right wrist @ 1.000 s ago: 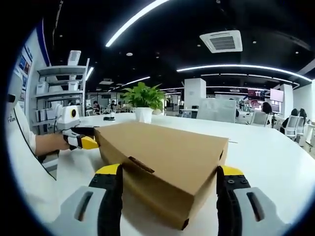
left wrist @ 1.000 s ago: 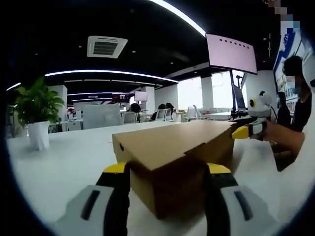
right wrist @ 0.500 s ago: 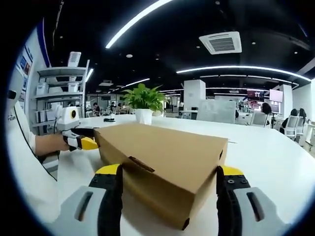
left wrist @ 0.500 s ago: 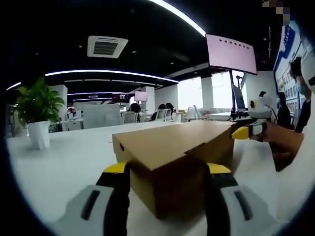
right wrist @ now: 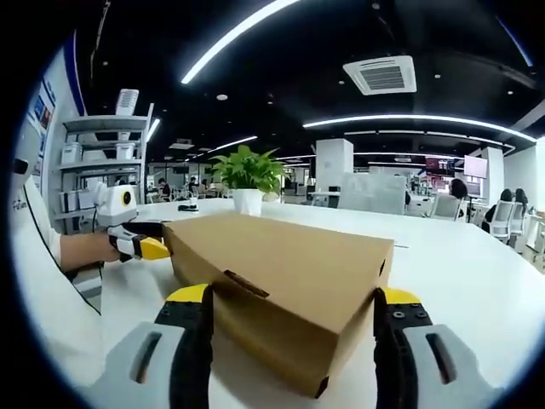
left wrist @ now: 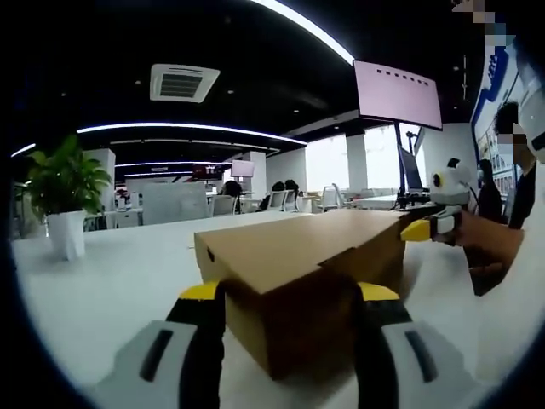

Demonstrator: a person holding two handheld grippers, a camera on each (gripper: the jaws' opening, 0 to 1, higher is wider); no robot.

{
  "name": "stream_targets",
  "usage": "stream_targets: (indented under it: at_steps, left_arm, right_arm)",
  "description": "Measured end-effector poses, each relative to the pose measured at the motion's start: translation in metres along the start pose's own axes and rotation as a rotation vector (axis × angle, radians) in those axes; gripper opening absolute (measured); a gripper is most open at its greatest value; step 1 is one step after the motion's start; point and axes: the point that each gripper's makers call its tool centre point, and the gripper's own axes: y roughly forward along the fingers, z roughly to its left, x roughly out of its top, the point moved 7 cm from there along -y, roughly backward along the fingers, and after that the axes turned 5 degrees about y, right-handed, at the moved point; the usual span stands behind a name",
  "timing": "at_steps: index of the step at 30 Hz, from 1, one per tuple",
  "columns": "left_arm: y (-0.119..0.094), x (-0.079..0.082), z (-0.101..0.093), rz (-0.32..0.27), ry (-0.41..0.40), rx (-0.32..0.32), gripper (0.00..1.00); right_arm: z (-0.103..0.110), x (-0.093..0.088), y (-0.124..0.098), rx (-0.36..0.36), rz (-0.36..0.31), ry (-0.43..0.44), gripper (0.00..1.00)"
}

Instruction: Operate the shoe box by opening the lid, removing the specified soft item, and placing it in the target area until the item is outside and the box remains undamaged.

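Left gripper view gives me a wall-mounted screen (left wrist: 398, 92) up top, the potted plant (left wrist: 64, 192) far off to one side, and the right gripper (left wrist: 430, 227) at the box's far end. Right gripper view instead has a shelving unit (right wrist: 102, 162), the plant (right wrist: 247, 181) just behind the box, and the left gripper (right wrist: 143, 245) coming in at the box's far corner, held by my hand (right wrist: 85, 249).

Cardboard shoe box (left wrist: 298, 273) sits on the white worktop (left wrist: 111, 281), lid closed. Near end of the box is between my left gripper (left wrist: 289, 300) fingers (left wrist: 203, 336), spread wide, corner edges close to the pads; contact I can't confirm. Same on the right gripper (right wrist: 294, 300): fingers (right wrist: 189, 341) released, spread, straddling the other end of the shoe box (right wrist: 289, 281).
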Motion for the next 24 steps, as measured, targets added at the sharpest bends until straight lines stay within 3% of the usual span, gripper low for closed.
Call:
stream_targets:
  at_steps: [24]
  left_arm:
    - [-0.001, -0.001, -0.005, -0.021, -0.004, 0.026, 0.62]
  right_arm:
    - [0.014, -0.003, -0.005, -0.027, -0.026, 0.006, 0.78]
